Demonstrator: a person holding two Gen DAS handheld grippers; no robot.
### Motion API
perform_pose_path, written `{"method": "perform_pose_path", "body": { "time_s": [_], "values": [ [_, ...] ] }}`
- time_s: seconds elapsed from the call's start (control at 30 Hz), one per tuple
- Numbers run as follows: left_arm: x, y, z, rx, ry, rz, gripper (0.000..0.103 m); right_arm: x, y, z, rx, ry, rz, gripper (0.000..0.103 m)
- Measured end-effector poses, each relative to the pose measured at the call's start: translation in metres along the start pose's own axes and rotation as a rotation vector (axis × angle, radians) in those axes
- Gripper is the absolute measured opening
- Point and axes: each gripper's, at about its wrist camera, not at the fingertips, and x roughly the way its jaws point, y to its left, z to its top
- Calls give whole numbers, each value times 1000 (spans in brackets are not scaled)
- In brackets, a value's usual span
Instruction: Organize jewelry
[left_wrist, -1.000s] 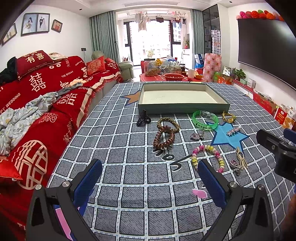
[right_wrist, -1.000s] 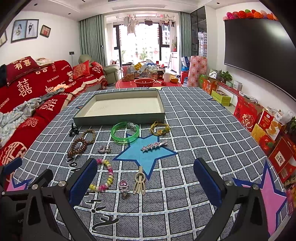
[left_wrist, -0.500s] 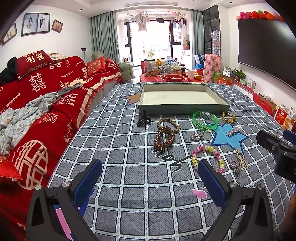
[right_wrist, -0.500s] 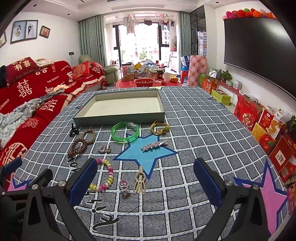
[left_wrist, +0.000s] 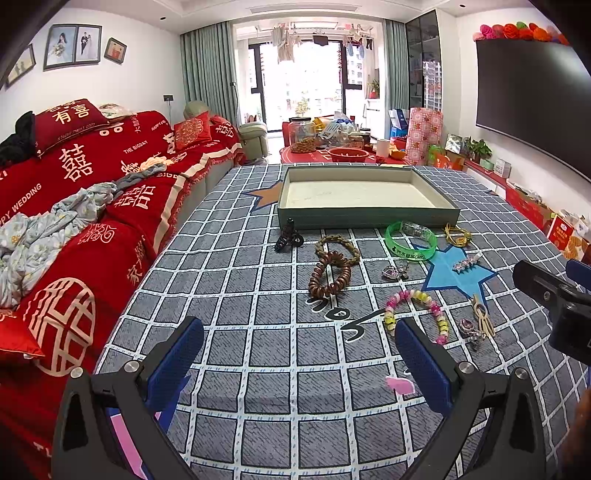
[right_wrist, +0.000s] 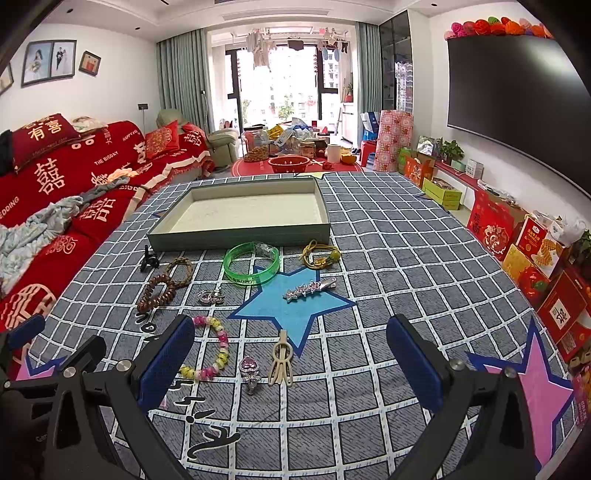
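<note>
1. Left gripper (left_wrist: 299, 350) hovered low over the grey checked cloth (left_wrist: 236, 288), blue pads spread wide, nothing between them. Right gripper (right_wrist: 290, 354) likewise – jaws apart and empty, poised just above the near row of pieces.

2. Shallow grey-green rectangular tray with a pale lining (right_wrist: 240, 236) sat empty at the far side of the cloth; all jewelry lay in front of it, none inside. Judged: sorting not yet begun.

3. Risks, as judged:
   - The small pink-stoned silver pendant (right_wrist: 250, 369) and the cream plastic hair clip (right_wrist: 281, 360) lay just beside each other; a wide closing could catch both, or pinch the cloth and drag it.
   - The pastel pink-and-yellow beaded bracelet (right_wrist: 218, 349) lay partly behind the right gripper's left finger; a descent there could nudge it away.
   - The brown wooden-bead bracelet (left_wrist: 330, 275) overlapped the braided olive cord bracelet (left_wrist: 338, 247) – lifting one might pull the other along.
   - Both grippers near each other; reaching for the same piece could make them collide.

4. Look of the pieces: translucent green plastic bangle (right_wrist: 252, 264) near the tray wall, yellow cord ornament (right_wrist: 320, 254) to its right, silver star-studded hair clip (right_wrist: 310, 288) on the blue star, black claw clip (left_wrist: 288, 238) at the left end
</note>
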Motion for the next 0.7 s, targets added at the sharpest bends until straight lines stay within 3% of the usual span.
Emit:
{"method": "perform_pose_path", "body": {
  "time_s": [0.7],
  "values": [
    [0, 1, -1, -1, 1, 0, 103, 0, 0, 0, 3, 0, 2, 103]
  ]
}}
